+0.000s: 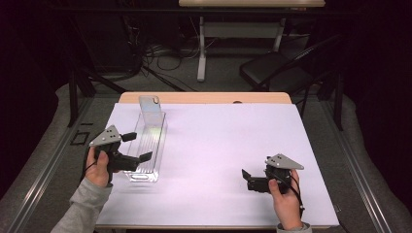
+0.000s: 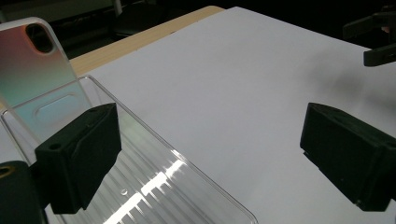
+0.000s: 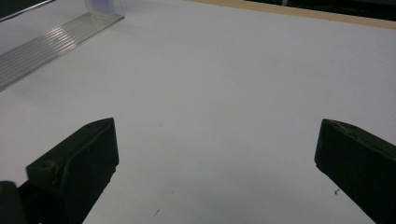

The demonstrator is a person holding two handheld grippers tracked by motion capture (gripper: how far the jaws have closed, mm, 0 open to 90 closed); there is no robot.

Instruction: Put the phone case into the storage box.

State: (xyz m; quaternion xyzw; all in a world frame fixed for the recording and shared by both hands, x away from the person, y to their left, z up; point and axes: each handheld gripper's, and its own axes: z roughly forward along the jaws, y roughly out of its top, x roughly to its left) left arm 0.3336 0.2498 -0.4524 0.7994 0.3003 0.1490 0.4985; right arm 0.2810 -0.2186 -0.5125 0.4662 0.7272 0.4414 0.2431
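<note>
A long clear plastic tray [image 1: 156,141] lies on the left side of the white sheet. An iridescent phone case [image 1: 149,109] stands upright at its far end; the left gripper view shows the case [image 2: 32,65] leaning behind the ribbed tray [image 2: 154,182]. My left gripper [image 1: 138,146] hovers at the tray's near half. It is open [image 2: 210,154], one jaw over the tray and the other over the sheet, pressing on nothing. My right gripper [image 1: 247,179] rests low at the front right, open [image 3: 215,163], with bare sheet between its jaws. The tray [image 3: 51,42] lies far off at its upper left.
A white sheet [image 1: 218,145] covers most of the wooden table [image 1: 204,97]. Behind the table are a dark folding chair [image 1: 272,68], another table's leg [image 1: 201,46] and floor cables. My right gripper shows at the top right of the left gripper view [image 2: 378,39].
</note>
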